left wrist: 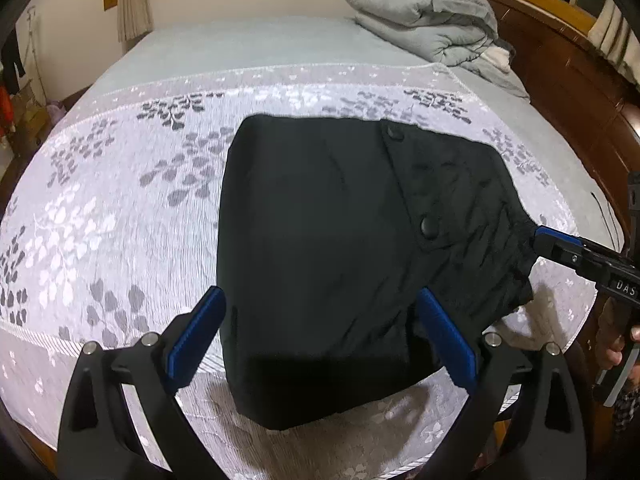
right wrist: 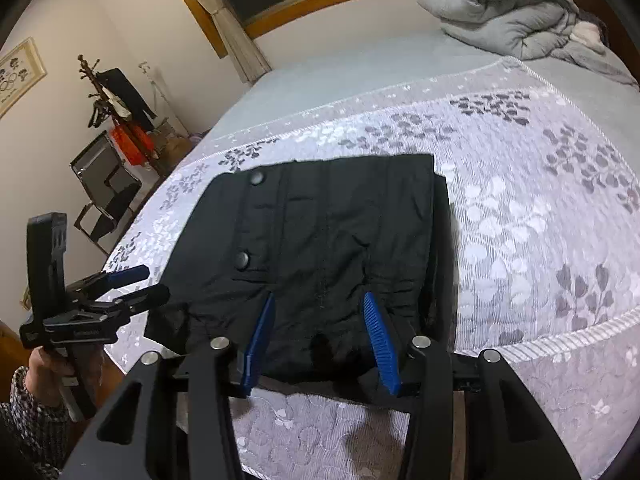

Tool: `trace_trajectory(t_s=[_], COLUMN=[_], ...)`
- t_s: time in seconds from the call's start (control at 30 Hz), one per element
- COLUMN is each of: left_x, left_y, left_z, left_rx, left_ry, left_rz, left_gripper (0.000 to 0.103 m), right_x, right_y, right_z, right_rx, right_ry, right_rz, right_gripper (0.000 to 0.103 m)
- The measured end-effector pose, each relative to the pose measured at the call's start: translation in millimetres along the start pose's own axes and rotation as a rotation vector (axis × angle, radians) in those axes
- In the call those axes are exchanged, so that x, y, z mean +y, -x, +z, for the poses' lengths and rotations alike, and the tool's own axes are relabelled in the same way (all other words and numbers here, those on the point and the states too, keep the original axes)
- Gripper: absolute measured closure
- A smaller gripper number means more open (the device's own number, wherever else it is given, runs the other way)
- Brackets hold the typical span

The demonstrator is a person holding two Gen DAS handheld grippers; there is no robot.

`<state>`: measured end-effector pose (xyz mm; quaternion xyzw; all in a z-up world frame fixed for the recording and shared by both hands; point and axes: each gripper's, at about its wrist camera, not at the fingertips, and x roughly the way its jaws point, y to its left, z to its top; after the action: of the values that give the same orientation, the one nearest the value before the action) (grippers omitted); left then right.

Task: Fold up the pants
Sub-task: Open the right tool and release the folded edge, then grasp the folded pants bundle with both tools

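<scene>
Both hand-held grippers, left [left wrist: 322,312] and right [right wrist: 318,320], hover with jaws apart, gripping nothing, over folded black pants [left wrist: 340,248] on a floral bedspread [left wrist: 120,208].

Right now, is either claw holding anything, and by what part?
Nothing held. Left claw and right claw both stand open above the folded pants; pads clear of the cloth.

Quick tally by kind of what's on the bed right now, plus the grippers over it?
Folded black pants: 1
Grey duvet bundle: 1
Patterned bed cover: 1
Grippers: 2, left gripper and right gripper
Total: 5
</scene>
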<state>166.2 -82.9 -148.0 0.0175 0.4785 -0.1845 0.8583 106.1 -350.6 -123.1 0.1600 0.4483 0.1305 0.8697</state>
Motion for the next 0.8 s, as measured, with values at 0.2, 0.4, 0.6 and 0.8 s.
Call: trace_trajectory(t_s=[0.2, 0.4, 0.6, 0.8], left_x=[6.0, 10.4, 9.5, 15.5], left_y=[-20.1, -30.0, -27.8, -12.8], left_z=[-7.8, -12.1, -9.3, 3.4], left_rx=[0.044, 0.053, 0.062, 0.039], left_ry=[0.028, 0.04, 0.044, 0.05], left_rz=[0.0, 0.003, 0.003, -0.029], left_gripper=[0.007, 0.003, 0.003, 0.003], right_x=[-7.1, -8.8, -9.5, -14.5], right_y=[-6.0, -11.8, -4.6, 15.1], right_z=[-4.0, -6.8, -3.1, 8.9], right_rx=[0.009, 0.016, 0.005, -0.042], right_ry=[-0.011, -0.003, -0.017, -0.043], right_rz=[-0.006, -0.019, 0.019, 0.038], right_gripper=[0.057, 0.057, 0.053, 0.035])
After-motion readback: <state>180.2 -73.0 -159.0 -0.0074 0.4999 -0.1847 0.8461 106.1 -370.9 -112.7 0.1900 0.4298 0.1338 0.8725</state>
